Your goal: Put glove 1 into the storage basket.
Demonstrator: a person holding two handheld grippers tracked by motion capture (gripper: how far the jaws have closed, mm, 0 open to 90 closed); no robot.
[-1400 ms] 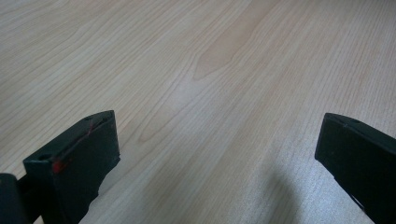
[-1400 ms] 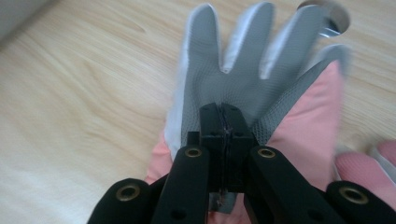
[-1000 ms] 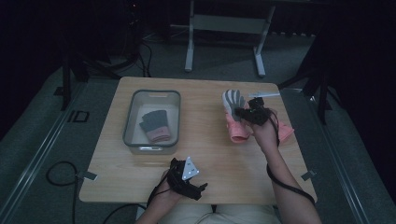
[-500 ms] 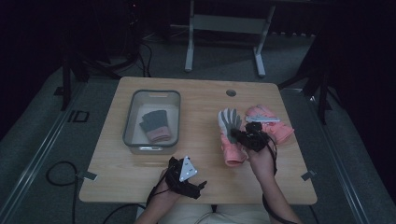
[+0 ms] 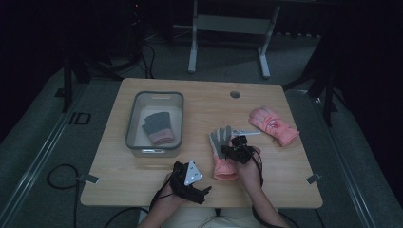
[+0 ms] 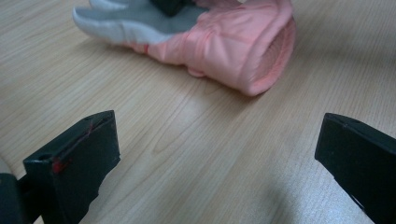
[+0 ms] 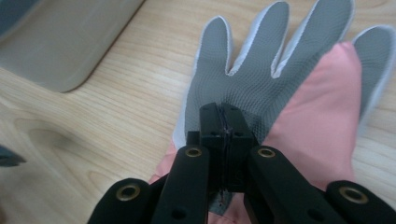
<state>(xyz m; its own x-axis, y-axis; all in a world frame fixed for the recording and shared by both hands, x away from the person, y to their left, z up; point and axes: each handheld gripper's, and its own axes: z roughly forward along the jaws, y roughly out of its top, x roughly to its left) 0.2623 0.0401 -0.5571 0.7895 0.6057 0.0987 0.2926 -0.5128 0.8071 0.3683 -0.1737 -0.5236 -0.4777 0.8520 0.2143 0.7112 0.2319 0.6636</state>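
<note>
A pink glove with a grey palm (image 5: 224, 166) lies palm up on the wooden table (image 5: 199, 109), front of centre, its cuff toward the person. My right gripper (image 5: 236, 152) is shut on its palm; in the right gripper view the jaws (image 7: 224, 122) meet on the grey mesh of the glove (image 7: 261, 79). My left gripper (image 5: 202, 186) rests near the front edge, left of the glove. Its jaws (image 6: 219, 140) stand wide open over bare wood, and the glove's cuff (image 6: 243, 46) lies just beyond them.
A second pink glove (image 5: 274, 124) lies at the right of the table. A grey bin (image 5: 154, 96) at the left holds a grey and pink glove (image 5: 158, 127); its corner (image 7: 70, 42) is close to my right gripper. A round hole (image 5: 235, 94) is at the back.
My right gripper has drawn the glove from the back right toward the front middle of the table. The second pink glove stays at the right. My left gripper has barely moved.
</note>
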